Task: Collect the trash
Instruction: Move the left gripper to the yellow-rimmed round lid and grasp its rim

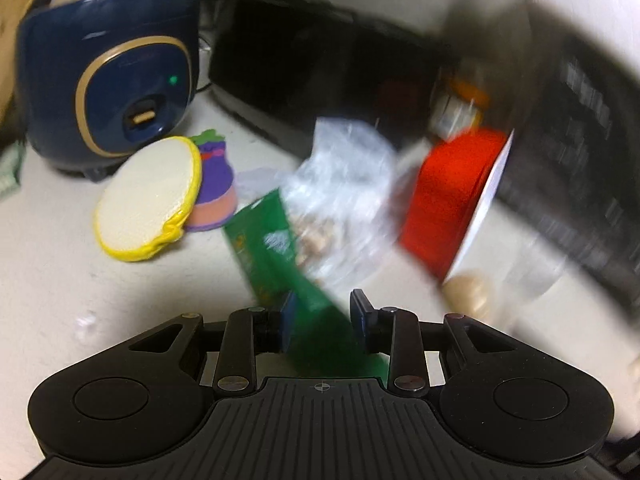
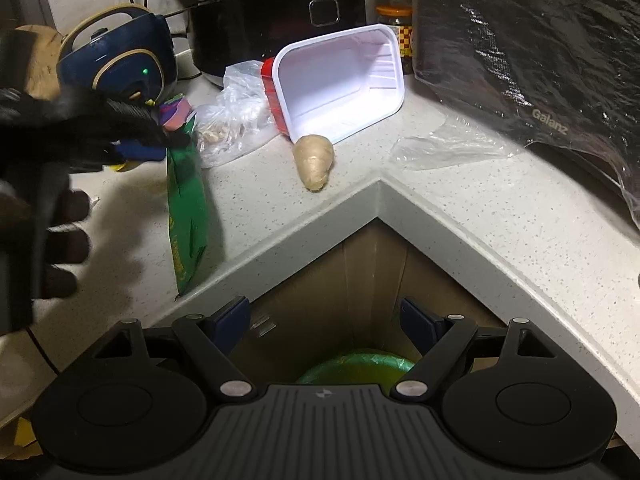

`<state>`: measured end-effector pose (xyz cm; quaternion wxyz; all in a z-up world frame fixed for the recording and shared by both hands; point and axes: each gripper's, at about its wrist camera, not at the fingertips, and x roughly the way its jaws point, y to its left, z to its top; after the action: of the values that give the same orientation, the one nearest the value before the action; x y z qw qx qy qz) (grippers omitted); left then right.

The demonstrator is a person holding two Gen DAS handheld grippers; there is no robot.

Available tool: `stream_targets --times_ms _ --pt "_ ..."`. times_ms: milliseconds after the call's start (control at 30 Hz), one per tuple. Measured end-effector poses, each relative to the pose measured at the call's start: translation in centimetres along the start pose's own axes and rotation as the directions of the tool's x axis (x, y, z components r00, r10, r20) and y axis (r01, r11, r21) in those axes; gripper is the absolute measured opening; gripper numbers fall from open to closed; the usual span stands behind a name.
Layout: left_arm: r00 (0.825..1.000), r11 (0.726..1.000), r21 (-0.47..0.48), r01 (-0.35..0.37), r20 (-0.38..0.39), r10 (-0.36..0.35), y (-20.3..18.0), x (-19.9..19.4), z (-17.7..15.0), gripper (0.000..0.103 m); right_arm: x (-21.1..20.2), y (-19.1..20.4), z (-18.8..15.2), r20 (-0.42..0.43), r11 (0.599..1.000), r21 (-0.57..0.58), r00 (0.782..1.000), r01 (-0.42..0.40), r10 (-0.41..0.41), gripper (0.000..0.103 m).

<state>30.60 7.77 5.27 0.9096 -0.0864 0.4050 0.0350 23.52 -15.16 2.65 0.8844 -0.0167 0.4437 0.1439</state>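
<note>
The left gripper (image 1: 323, 312) holds a green snack wrapper (image 1: 272, 248) between its blue pads (image 1: 289, 312); the two pads press on the lower part of the wrapper. In the right wrist view the same wrapper (image 2: 186, 208) hangs down from the left gripper (image 2: 160, 142), and its lower end is at the edge of the speckled counter (image 2: 460, 204). The left wrist view is blurred on the right side.

The right gripper (image 2: 326, 320) is wide open and holds nothing. It is over the inner corner of the counter, and below it there is a bin with a green liner (image 2: 356, 366).

On the counter, behind the wrapper, lies a clear plastic bag (image 2: 236, 120) with some pale pieces inside. Beside it a white tray with red outside (image 2: 340, 84) is tipped on its side, and a piece of ginger (image 2: 314, 160) touches its rim. A thin clear film (image 2: 440, 146) lies flat near the black microwave (image 2: 532, 40). A dark blue rice cooker (image 1: 108, 88) stands at the back left.
</note>
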Motion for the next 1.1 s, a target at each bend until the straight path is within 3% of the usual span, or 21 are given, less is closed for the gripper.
stream_targets --times_ms 167,267,333,400,467,533,667,800,867,967,1067,1100 --pt "0.999 0.999 0.017 -0.040 -0.025 0.041 2.5 -1.4 -1.5 0.038 -0.2 -0.3 2.0 0.108 0.998 -0.036 0.993 0.059 -0.054 0.083" --pt "0.998 0.995 -0.074 0.060 -0.014 -0.061 5.6 -3.0 -1.6 0.034 0.6 -0.6 4.8 0.148 0.998 -0.031 0.987 0.063 -0.058 0.083" --pt "0.992 0.981 -0.152 0.121 0.054 -0.114 8.0 -4.8 -1.2 0.034 1.3 -0.5 6.6 0.160 0.998 -0.025 0.986 0.050 -0.045 0.083" --pt "0.988 0.982 -0.169 0.089 0.138 -0.065 9.9 -6.5 -0.3 0.034 2.0 0.3 8.1 0.166 0.999 -0.027 0.986 0.039 -0.034 0.083" --pt "0.984 0.979 -0.194 0.061 0.175 -0.027 12.1 -7.1 1.0 0.034 2.5 1.7 9.3 0.175 0.998 -0.057 0.984 -0.002 0.012 0.083" --pt "0.985 0.961 -0.263 0.081 0.169 -0.036 14.6 -6.5 2.5 0.034 3.1 3.6 10.4 0.174 0.992 -0.107 0.981 -0.062 0.080 0.083" --pt "0.986 0.889 -0.435 0.142 0.146 -0.086 19.8 -3.3 4.3 0.034 4.9 8.0 13.4 0.157 0.967 -0.183 0.966 -0.178 0.208 0.083" --pt "0.985 0.857 -0.490 0.157 0.138 -0.101 22.6 -1.8 4.0 0.034 7.8 13.6 17.2 0.125 0.935 -0.232 0.945 -0.268 0.302 0.081" --pt "0.983 0.843 -0.509 0.173 0.144 -0.115 23.4 -1.6 3.5 0.034 9.5 15.9 18.5 0.111 0.931 -0.240 0.945 -0.275 0.308 0.080" --pt "0.981 0.825 -0.536 0.178 0.158 -0.109 24.2 -1.9 2.5 0.034 12.5 19.2 18.9 0.076 0.926 -0.274 0.954 -0.259 0.290 0.075" --pt "0.979 0.815 -0.550 0.182 0.180 -0.098 24.5 -2.7 1.8 0.034 15.3 21.7 18.7 0.004 0.912 -0.324 0.963 -0.252 0.268 0.061" --pt "0.978 0.815 -0.550 0.183 0.183 -0.095 24.6 -2.9 1.7 0.034 16.0 22.2 18.5 -0.017 0.909 -0.337 0.967 -0.244 0.254 0.050"
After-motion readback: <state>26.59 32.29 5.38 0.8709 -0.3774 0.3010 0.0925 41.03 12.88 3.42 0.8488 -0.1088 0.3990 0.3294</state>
